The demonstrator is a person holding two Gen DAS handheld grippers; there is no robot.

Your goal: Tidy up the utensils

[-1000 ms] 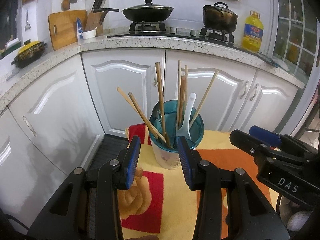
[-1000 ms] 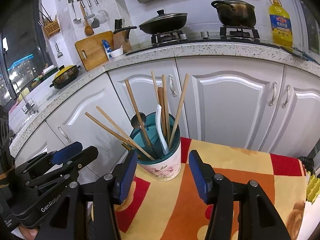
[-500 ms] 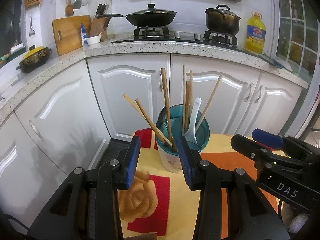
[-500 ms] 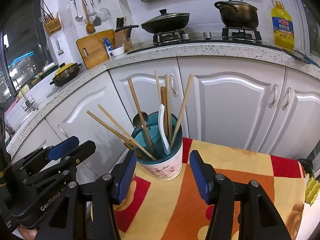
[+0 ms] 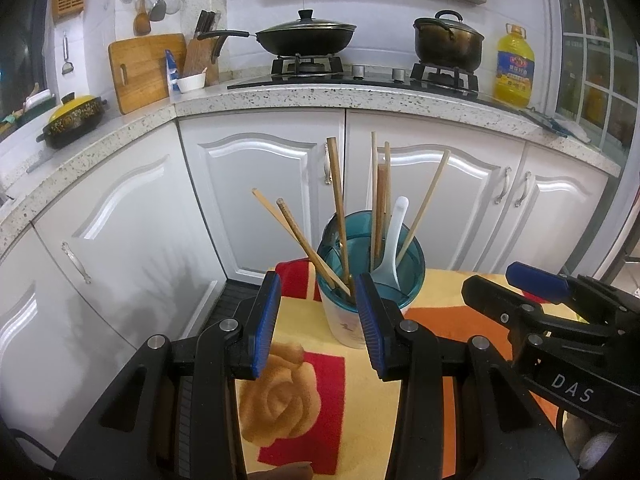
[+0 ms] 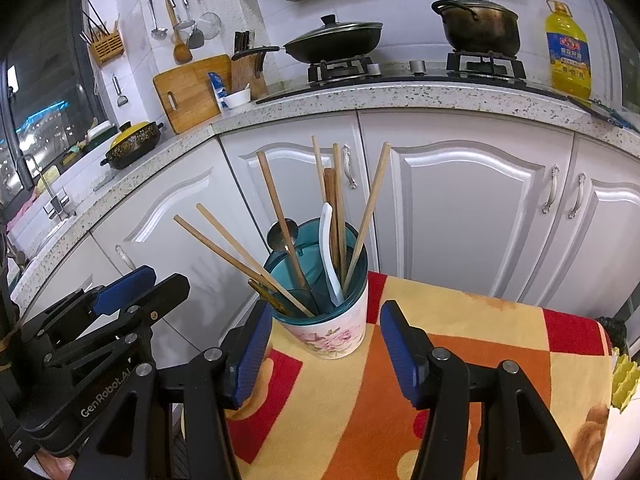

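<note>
Two empty, parted grippers, left (image 5: 316, 320) marked "GenRobot.AI", right (image 6: 326, 352) marked "DAS", before utensil holder (image 6: 328, 320).

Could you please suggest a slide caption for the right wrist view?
Open right gripper facing a floral, teal-lined utensil cup of wooden chopsticks on a patterned cloth.

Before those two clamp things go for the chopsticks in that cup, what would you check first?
1. Left hand-held gripper open, nothing between its pads: ok.
2. Right hand-held gripper open and empty: ok.
3. Utensil cup upright on the patterned cloth: ok.
4. Chopsticks stick out above the rim, reachable: ok.
5. White spoon tangled with the chopsticks: cannot tell.
6. Cup well clear of the cloth's edge: cannot tell.
</note>
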